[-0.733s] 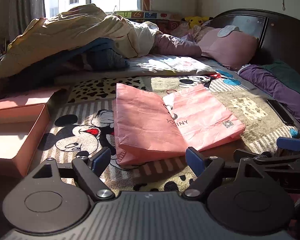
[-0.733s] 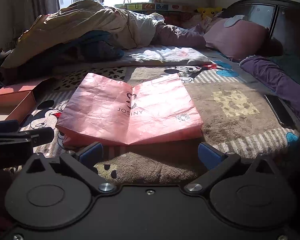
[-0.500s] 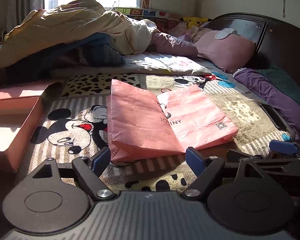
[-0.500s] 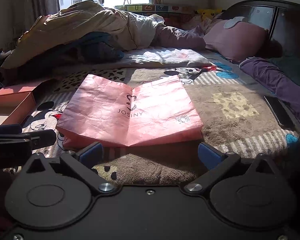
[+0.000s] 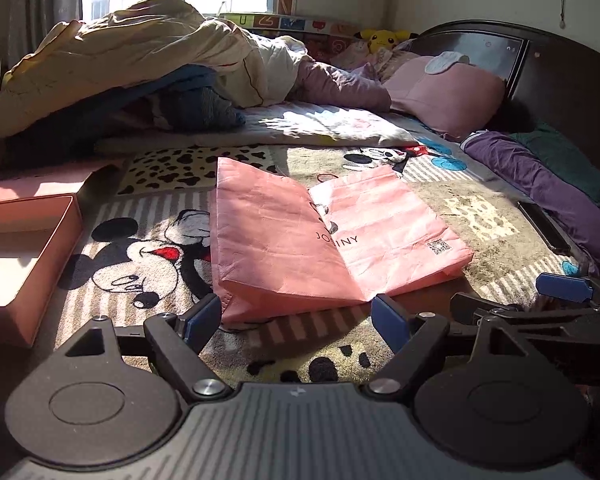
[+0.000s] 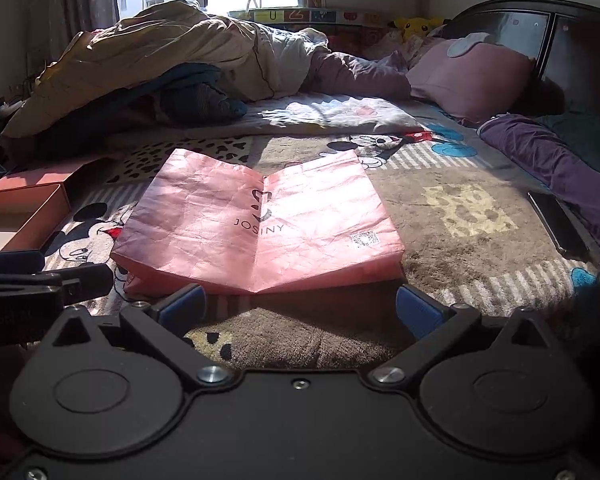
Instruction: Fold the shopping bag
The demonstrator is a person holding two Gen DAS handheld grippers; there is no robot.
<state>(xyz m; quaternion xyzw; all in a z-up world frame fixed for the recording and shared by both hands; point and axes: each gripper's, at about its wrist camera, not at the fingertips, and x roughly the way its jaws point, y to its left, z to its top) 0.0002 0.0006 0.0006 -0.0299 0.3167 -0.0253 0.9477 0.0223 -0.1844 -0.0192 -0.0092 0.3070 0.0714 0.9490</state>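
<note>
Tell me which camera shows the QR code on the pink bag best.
The right wrist view: the QR code on the pink bag sits nearer the middle. In the left wrist view it appears off to the right, on a slanted panel.

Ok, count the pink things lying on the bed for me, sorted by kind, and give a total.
Bag: 1
Open box: 1
Box lid: 1
Pillow: 1
Total: 4
</note>
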